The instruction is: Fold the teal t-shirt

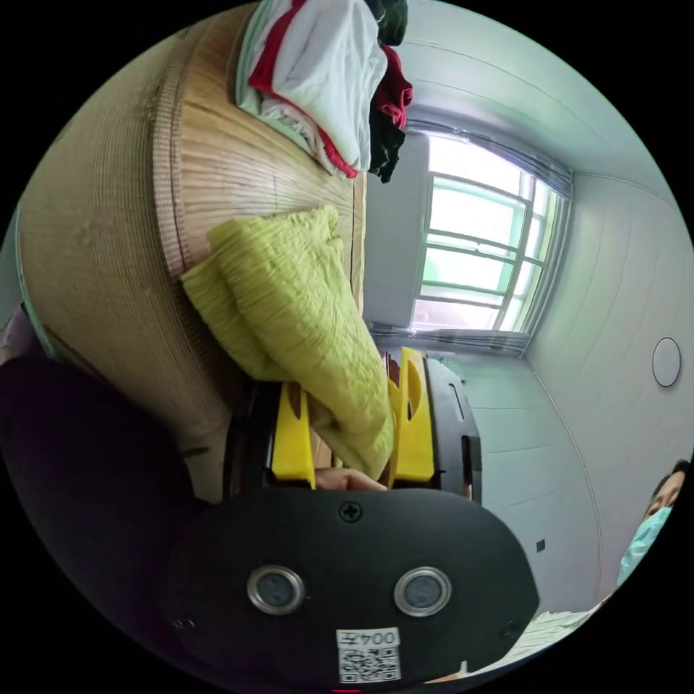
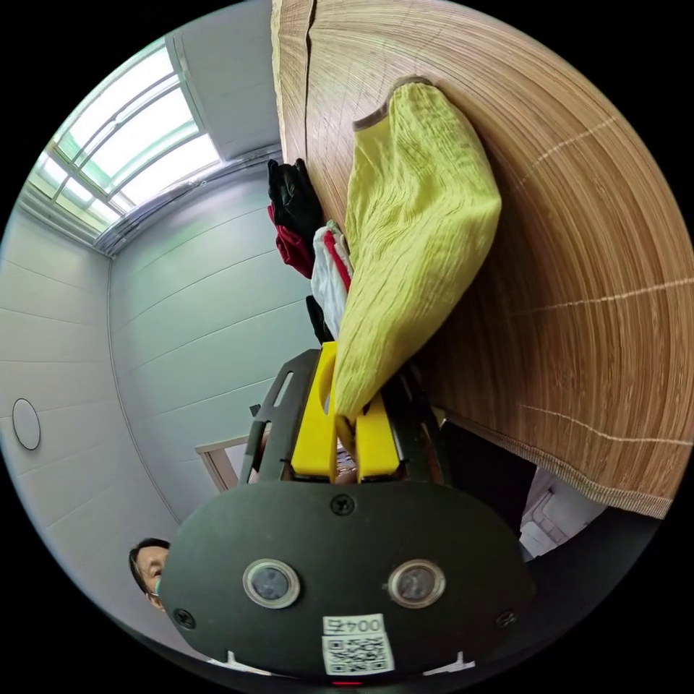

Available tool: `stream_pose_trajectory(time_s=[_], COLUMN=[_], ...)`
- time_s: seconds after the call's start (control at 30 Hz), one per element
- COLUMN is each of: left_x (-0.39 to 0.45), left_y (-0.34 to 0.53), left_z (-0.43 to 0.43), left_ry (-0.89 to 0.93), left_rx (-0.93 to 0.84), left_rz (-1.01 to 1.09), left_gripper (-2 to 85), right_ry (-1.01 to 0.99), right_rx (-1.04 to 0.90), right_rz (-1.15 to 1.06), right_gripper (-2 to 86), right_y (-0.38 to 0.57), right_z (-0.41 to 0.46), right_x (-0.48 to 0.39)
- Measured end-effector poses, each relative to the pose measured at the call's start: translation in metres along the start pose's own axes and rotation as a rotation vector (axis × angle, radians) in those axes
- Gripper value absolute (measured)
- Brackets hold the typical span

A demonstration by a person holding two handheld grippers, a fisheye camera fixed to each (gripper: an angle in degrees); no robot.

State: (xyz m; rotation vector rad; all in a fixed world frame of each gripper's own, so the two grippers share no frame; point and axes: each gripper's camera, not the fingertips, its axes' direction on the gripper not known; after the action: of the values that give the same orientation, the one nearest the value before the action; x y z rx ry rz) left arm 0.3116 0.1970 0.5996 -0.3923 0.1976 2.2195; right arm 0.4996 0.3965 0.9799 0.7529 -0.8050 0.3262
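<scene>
Left tongs (image 1: pixel 352 426): yellow jaws stand apart, with a bunched fold of yellow-green garment (image 1: pixel 296 303) hanging down between them. The cloth lies against the right-hand jaw; whether the left-hand jaw also presses on it cannot be told from this angle.

Right tongs (image 2: pixel 345 434): yellow jaws drawn nearly together, pinching a narrow edge of the yellow-green garment (image 2: pixel 412 238) between them. Both jaws bear on the cloth.

The garment is crinkled in texture and yellow-green in colour; no teal item is identified. In the left gripper view most of it rests on a woven bamboo mat (image 1: pixel 101 238), with its near end lifted off the mat into the tongs. In the right gripper view it stretches from the mat (image 2: pixel 578 289) to the tongs, and a grey-brown neckline band shows at its far end.

Beyond the garment on the same mat lies a pile of clothes (image 1: pixel 325 79) in white, red and black. The pile (image 2: pixel 311 246) sits just behind the garment in the right gripper view.

A window (image 1: pixel 477 253) stands beyond the mat's far edge. A person wearing a face mask (image 1: pixel 643 535) appears at the frame edge, well apart from the garment.
</scene>
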Motion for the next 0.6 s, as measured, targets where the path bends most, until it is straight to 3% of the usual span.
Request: stream_pose_trajectory(time_s=[0.1, 0.3, 0.47, 0.6], left_x=[-0.004, 0.016, 0.003, -0.018], left_y=[-0.017, -0.039, -0.055, -0.065], left_z=[-0.003, -0.012, -0.014, -0.014], left_ry=[-0.086, -0.261, -0.276, -0.263], left_rx=[-0.042, -0.134, -0.225, -0.249], left_rz=[0.048, 0.203, 0.218, 0.23], left_gripper=[7.0, 5.5, 5.5, 5.6], right_ry=[-0.001, 0.044, 0.016, 0.015], right_rx=[-0.002, 0.042, 0.093, 0.096], right_rz=[0.003, -0.091, -0.11, -0.131], right_gripper=[2.8, 9.2, 12.0, 9.3], right_y=[-0.001, -0.003, -0.02, -0.043], right_z=[0.001, -0.005, -0.01, 0.003], right_x=[0.014, 0.041, 0.064, 0.067])
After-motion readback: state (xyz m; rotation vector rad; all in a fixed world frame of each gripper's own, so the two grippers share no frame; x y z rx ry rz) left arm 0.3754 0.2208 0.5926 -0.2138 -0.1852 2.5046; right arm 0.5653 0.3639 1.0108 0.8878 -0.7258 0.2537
